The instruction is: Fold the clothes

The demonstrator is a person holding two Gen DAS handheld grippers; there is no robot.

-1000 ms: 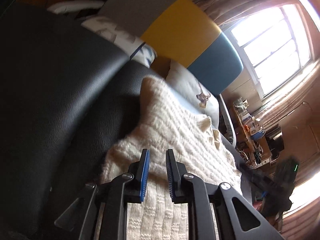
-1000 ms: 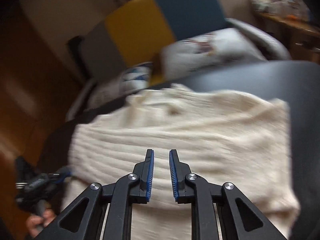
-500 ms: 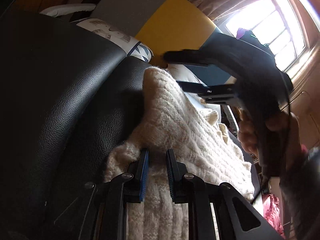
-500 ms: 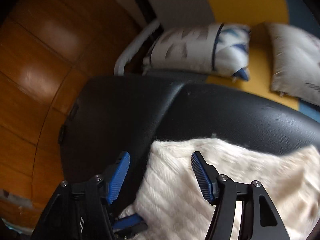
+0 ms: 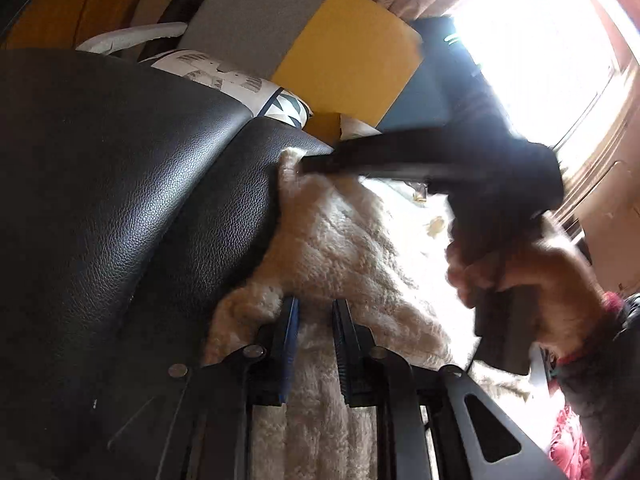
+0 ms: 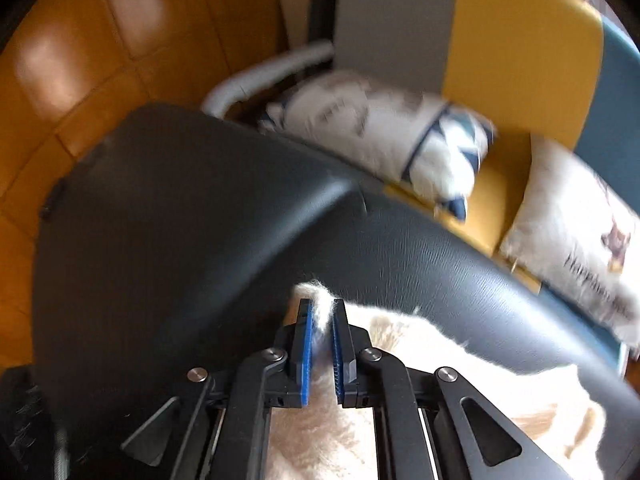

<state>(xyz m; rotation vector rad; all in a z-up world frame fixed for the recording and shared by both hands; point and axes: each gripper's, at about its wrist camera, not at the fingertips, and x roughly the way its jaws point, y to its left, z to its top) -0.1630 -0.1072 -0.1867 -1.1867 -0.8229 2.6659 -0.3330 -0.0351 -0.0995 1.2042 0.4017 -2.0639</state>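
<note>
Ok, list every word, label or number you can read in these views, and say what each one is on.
"Happiness" (uncertain, blurred script): on the white cushion, lower right of the right wrist view.
Grey marks on the patterned pillow: too blurred to read.
Nothing else carries readable text.

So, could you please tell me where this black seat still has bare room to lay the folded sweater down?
The black leather seat is bare between the cream sweater and the wooden floor. Toward the patterned pillow only a narrow bare strip remains. It is crowded at the sweater's corner, where the right gripper is closing its jaws on the knit.
</note>
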